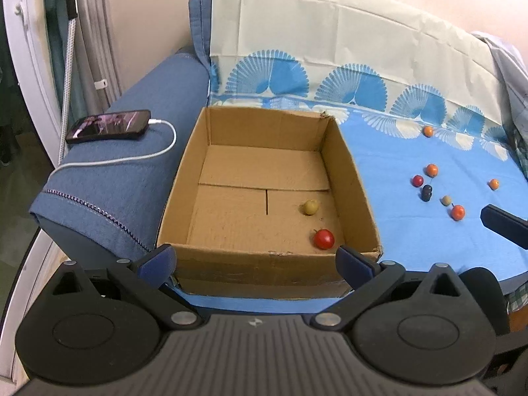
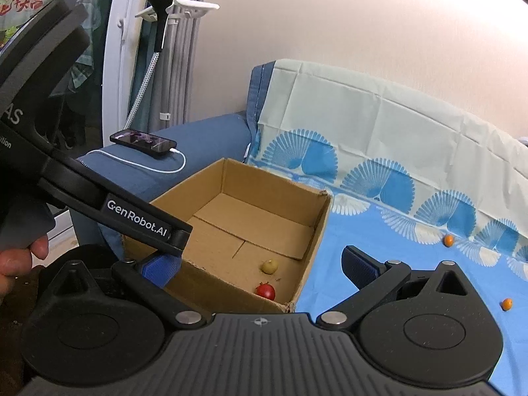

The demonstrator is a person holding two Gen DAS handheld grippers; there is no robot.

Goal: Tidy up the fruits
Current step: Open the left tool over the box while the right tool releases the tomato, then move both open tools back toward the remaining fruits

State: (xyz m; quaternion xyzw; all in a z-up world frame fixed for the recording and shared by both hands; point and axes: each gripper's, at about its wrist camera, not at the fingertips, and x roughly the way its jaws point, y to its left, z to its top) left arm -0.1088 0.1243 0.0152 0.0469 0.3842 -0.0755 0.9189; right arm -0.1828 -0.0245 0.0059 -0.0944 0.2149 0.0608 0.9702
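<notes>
Grippers both spread and empty, left gripper point(image 1: 255, 259) and right gripper point(image 2: 260, 264) near the cardboard box point(image 1: 359, 198); we should approach the loose fruits point(image 1: 431, 170) on the bedsheet point(image 1: 412, 231) from above.

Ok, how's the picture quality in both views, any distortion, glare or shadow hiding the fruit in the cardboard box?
Left wrist view: fisheye bends the edges, yet the open brown cardboard box is evenly lit, and the small red fruit and yellow-green fruit look sharp. Right wrist view: stronger curving, soft shadow inside the box, both fruits readable, no glare.
</notes>
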